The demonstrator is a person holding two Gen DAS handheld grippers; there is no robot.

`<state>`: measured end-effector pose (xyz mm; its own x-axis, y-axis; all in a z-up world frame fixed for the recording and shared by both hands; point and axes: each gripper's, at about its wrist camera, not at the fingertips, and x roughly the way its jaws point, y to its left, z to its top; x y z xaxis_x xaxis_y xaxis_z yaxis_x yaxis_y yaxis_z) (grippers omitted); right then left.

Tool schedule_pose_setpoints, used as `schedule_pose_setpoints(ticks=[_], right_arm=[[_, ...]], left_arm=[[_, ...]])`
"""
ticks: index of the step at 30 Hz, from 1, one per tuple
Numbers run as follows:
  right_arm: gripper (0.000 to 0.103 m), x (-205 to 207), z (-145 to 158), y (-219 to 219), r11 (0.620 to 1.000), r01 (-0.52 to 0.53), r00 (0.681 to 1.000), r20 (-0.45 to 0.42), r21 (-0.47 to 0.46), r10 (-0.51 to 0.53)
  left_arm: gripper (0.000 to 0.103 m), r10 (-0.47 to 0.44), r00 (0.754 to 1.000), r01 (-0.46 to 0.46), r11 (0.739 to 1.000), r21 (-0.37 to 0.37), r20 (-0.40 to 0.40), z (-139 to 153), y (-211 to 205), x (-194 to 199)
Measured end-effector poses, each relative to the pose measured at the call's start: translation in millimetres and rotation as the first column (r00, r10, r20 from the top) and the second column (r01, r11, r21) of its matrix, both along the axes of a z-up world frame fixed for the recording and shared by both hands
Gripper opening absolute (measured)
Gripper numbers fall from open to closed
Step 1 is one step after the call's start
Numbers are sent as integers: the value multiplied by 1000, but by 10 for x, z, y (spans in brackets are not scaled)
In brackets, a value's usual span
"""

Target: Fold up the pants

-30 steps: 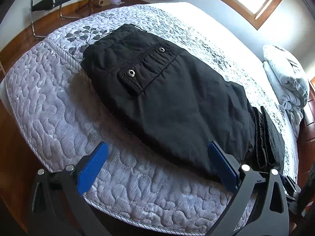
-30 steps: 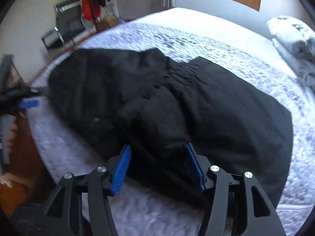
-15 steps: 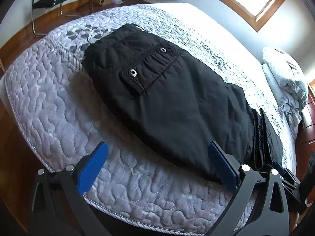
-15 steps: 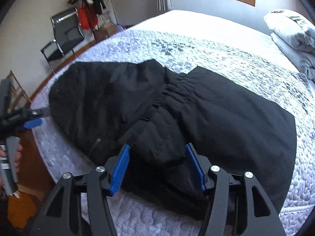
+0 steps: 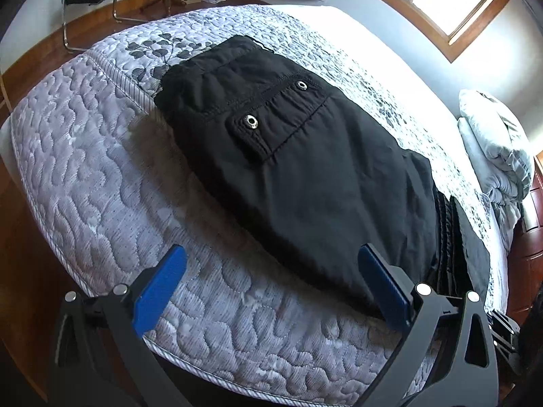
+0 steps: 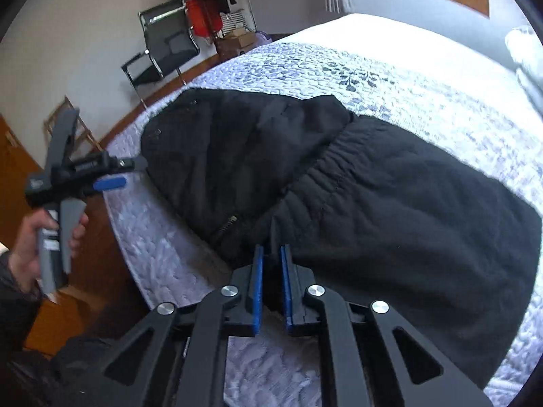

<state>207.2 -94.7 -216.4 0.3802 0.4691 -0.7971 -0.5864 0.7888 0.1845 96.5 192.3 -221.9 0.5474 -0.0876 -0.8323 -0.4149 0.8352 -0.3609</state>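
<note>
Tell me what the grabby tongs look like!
Both tongs are black frames with triangle holes and round silver bolts. Each finger wears a flat blue pad. The left tongs have a grey handle, and the person's sleeve is dark.

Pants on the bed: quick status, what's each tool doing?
Right tool just closed, pinching the pants near the waistband. Left tool open, holding nothing, off the bed edge. Nothing in the way.
</note>
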Motion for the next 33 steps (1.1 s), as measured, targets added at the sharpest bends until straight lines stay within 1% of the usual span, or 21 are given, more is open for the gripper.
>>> schedule_pose_setpoints(ticks=[4, 7, 8, 9, 10, 11, 12, 15, 18, 20, 22, 24, 26, 27, 31, 33], right_arm=[[11, 90, -99, 21, 1000, 12, 998, -63, 8, -11], [12, 90, -137, -14, 1000, 18, 996, -83, 26, -16], [14, 92, -141, -34, 999, 22, 996, -93, 37, -18], [19, 98, -139, -53, 998, 26, 994, -103, 49, -21], [22, 98, -129, -81, 997, 32, 993, -113, 72, -24], [31, 99, -122, -97, 996, 36, 993, -118, 81, -26], [34, 94, -103, -118, 995, 44, 992, -120, 85, -34], [34, 90, 4, -218, 989, 65, 992, -115, 132, -50], [35, 71, 188, -470, 967, 116, 988, -126, 228, -89], [37, 54, 309, -727, 947, 172, 982, -117, 270, -145], [44, 46, 383, -1042, 920, 255, 966, -118, 297, -230], [45, 40, 418, -1349, 892, 333, 943, -115, 305, -313], [45, 11, 412, -1670, 862, 412, 911, -113, 296, -397], [46, -12, 385, -1850, 839, 458, 889, -123, 294, -442], [46, -101, 263, -2250, 773, 557, 830, -166, 303, -533], [46, -131, 210, -2311, 763, 579, 815, -171, 289, -554]], left_arm=[[100, -16, 1000, 16, 1000, 3, -2, 8, -39, 14], [100, -14, 1000, 14, 1000, 6, -1, 20, -41, 21], [100, -11, 1000, 11, 1000, 5, 0, 21, -39, 24], [100, -7, 1000, 7, 1000, 2, 0, 20, -33, 27], [100, -2, 1000, 2, 1000, -5, -1, 17, -25, 35], [100, 0, 1000, 0, 1000, -9, -2, 17, -15, 44], [100, 0, 1000, 0, 1000, -15, -1, 18, -1, 55], [100, 10, 1000, -10, 999, -45, 4, 37, 45, 70], [100, 23, 1000, -22, 997, -77, 18, 57, 106, 59], [100, 41, 999, -36, 992, -124, 36, 59, 182, 41], [100, 77, 996, -68, 983, -173, 44, 43, 275, 18], [100, 126, 991, -110, 964, -242, 51, -9, 405, -6], [100, 167, 984, -141, 945, -296, 63, -53, 517, -23], [100, 182, 981, -153, 936, -316, 66, -73, 566, -25], [100, 263, 962, -209, 884, -418, 76, -172, 769, -63], [100, 289, 953, -216, 860, -462, 91, -199, 849, -68]])
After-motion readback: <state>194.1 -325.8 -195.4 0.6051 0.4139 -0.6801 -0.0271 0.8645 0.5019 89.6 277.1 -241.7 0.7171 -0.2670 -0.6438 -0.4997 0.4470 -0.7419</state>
